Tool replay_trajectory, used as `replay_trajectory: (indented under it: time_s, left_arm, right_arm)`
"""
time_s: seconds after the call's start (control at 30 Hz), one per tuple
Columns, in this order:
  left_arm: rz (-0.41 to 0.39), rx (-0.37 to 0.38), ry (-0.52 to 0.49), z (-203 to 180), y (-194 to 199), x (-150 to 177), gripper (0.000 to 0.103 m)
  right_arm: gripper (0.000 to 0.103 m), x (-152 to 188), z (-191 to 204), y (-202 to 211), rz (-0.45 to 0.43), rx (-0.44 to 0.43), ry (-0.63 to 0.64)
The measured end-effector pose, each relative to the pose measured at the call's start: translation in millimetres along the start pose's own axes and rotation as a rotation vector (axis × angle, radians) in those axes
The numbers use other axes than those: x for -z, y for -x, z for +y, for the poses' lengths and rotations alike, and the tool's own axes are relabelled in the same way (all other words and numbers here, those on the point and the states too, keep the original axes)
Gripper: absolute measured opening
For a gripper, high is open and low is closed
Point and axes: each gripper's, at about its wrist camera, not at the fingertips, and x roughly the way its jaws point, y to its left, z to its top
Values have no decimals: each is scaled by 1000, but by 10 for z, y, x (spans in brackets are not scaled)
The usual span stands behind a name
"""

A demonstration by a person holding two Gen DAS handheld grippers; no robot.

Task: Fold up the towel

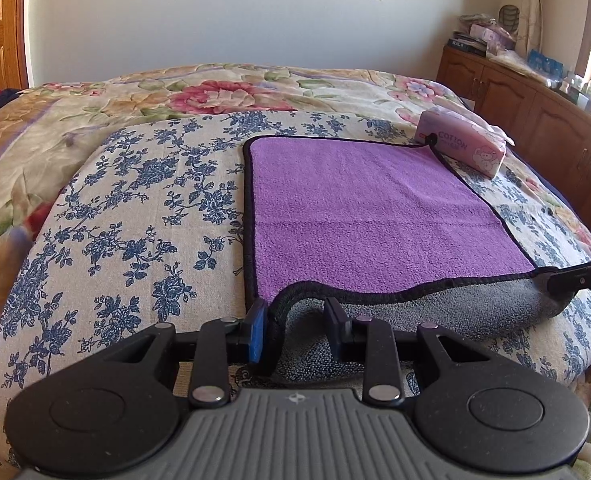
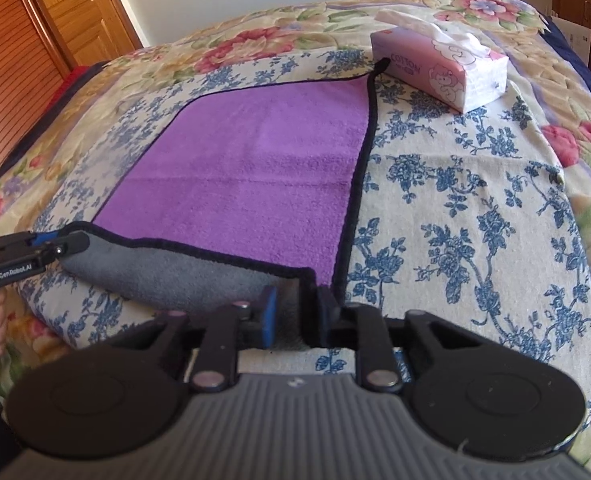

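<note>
Left claw (image 1: 295, 320) stands with jaws parted, the towel's (image 1: 359, 208) near-left corner curled up between them; the black hem lies against the blue pad (image 1: 257, 330), the other finger clear of the cloth. Right claw (image 2: 295, 312) is also parted around the near-right corner, jaws not pressed together. Ahead of both, the purple towel lies flat on the blue-flowered cloth (image 2: 455, 216), its grey underside rolled up along the near edge. Beyond its far-right corner sits a tissue pack (image 2: 443, 72).
</note>
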Motion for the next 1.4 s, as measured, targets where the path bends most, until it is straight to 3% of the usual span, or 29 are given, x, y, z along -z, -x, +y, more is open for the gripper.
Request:
replay_trajectory:
  time_s: [0.07,0.17,0.23,0.43,1.4]
  left_arm:
    - [0,0,-2,-4,-2,1,32]
    - [1,5,-8,-14,-6,8,26]
    - [-2,13,-12,-20,0,12,17]
    - [-19,19,-14,-34,35,8,8]
    - [-109,59,-27,-100,228,-195,6]
  right_arm:
    - [11,4,-9,8,1,4,8]
    - [10,22,0,24,-3,14,27]
    - [9,37,16,43,-10,21,43]
    - [7,37,69,95,-46,37,70]
    - [7,-162,225,187,-155,72,139]
